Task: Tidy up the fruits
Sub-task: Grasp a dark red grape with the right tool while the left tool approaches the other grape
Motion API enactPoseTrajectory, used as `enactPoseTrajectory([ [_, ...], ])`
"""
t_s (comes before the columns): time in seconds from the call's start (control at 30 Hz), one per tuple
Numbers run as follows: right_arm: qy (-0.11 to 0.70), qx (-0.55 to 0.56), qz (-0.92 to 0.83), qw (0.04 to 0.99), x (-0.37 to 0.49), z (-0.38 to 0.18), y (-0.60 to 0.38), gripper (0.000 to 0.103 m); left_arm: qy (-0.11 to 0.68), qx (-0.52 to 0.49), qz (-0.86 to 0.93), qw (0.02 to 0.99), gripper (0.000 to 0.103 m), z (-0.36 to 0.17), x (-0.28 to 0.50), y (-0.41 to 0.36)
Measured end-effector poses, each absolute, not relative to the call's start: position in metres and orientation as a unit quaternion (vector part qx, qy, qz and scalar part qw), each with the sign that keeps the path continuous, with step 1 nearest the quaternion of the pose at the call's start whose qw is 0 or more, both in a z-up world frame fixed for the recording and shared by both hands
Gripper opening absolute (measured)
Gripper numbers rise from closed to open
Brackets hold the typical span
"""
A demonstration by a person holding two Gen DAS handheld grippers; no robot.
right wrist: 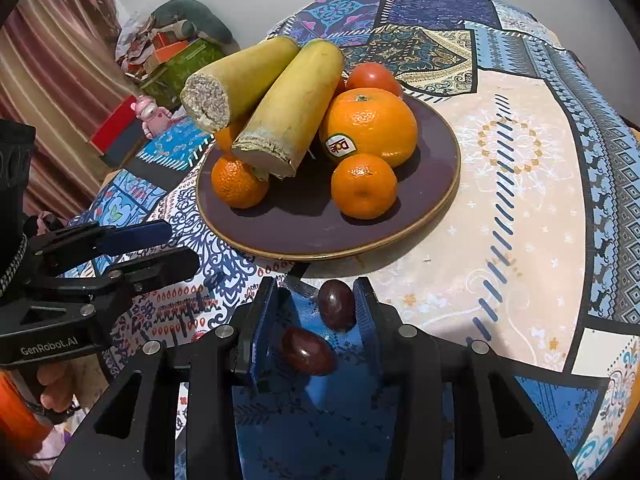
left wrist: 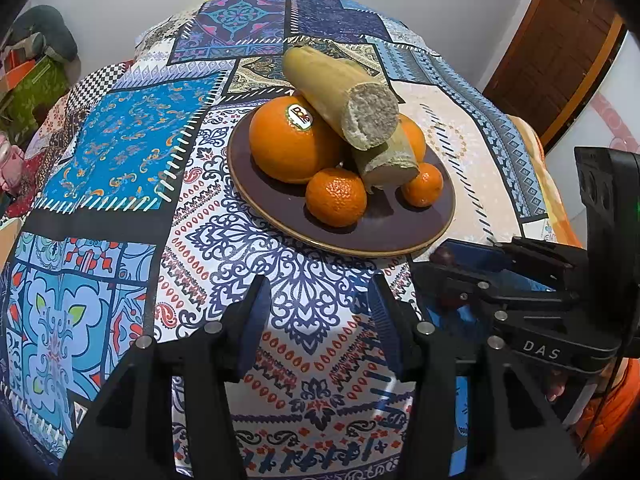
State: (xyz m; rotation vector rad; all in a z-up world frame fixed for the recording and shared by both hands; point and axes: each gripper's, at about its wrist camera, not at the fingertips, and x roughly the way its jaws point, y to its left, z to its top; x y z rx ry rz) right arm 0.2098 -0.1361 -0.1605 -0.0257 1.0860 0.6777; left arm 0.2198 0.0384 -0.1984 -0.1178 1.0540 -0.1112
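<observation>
A dark purple plate (left wrist: 400,236) (right wrist: 304,232) holds a big stickered orange (left wrist: 288,140) (right wrist: 370,126), two mandarins (left wrist: 336,196) (right wrist: 363,186), two cut banana pieces (left wrist: 340,92) (right wrist: 294,108) and a tomato (right wrist: 374,76) at the back. My right gripper (right wrist: 316,284) (left wrist: 434,260) hangs by the plate's near rim, shut on two dark red fruits (right wrist: 336,304) wedged side by side between its blue pads. My left gripper (left wrist: 318,284) (right wrist: 182,244) is open with nothing between its fingers, just short of the plate.
A patterned patchwork cloth (left wrist: 120,140) covers the round table. Boxes and a cushion (right wrist: 180,44) are piled against the wall beyond the table, beside a curtain (right wrist: 52,80). A wooden door (left wrist: 560,40) stands at the far right.
</observation>
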Motion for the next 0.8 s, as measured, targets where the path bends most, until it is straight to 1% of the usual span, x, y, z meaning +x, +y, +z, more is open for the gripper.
enactPoseTrajectory([
  [0.03, 0.506, -0.011, 0.316, 0.803, 0.210, -0.161, -0.136, 0.031, 0.503, -0.056, -0.054, 0.861, 0.050, -0.199, 0.219, 0.037],
  [0.07, 0.506, -0.012, 0.316, 0.802, 0.210, -0.161, -0.136, 0.024, 0.503, -0.056, -0.055, 0.861, 0.050, -0.198, 0.219, 0.036],
  [0.1, 0.505, -0.012, 0.315, 0.803, 0.209, -0.160, -0.137, 0.019, 0.503, -0.056, -0.055, 0.861, 0.050, -0.198, 0.219, 0.036],
  [0.13, 0.506, -0.009, 0.316, 0.802, 0.210, -0.161, -0.138, 0.016, 0.503, -0.056, -0.057, 0.860, 0.050, -0.197, 0.219, 0.034],
  [0.43, 0.497, 0.008, 0.303, 0.813, 0.204, -0.151, -0.167, 0.015, 0.508, -0.041, -0.087, 0.856, 0.050, -0.192, 0.218, 0.002],
  [0.8, 0.486, 0.030, 0.292, 0.823, 0.198, -0.142, -0.201, 0.015, 0.520, -0.029, -0.118, 0.846, 0.050, -0.203, 0.226, -0.041],
])
